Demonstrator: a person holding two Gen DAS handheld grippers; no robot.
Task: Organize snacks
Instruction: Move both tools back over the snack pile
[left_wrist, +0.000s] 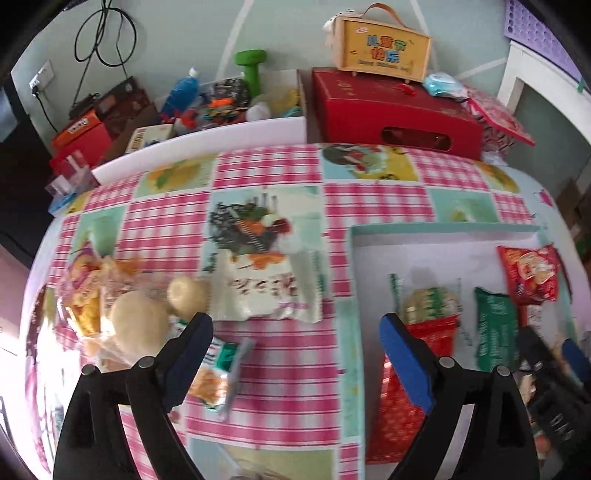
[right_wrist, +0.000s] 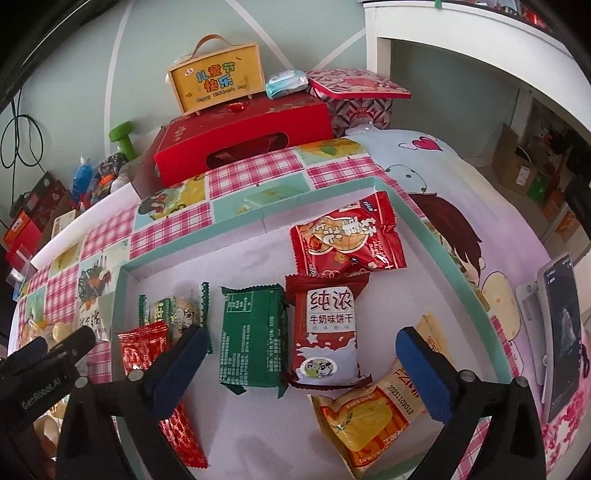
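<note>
Both claws gape empty: the left claw (left_wrist: 295, 328) hangs over loose snacks (left_wrist: 140, 314) on the checked surface (left_wrist: 280, 166), presumably choosing one, while the right claw (right_wrist: 301, 350) hovers over the tray (right_wrist: 424, 221), where packets (right_wrist: 255, 332) lie side by side.

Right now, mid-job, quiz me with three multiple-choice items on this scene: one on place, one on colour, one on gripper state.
1. Where does the milk biscuit packet lie?
A. inside the teal-rimmed tray
B. on the checked cloth
C. on the red box

2. What colour is the packet just left of it?
A. blue
B. dark green
C. white

3. How is the right gripper?
A. shut on a packet
B. shut, empty
C. open, empty

Answers: 1 A, it lies within the rim; 2 B, its wrapper is green; 3 C, fingers spread apart, nothing between.
</note>
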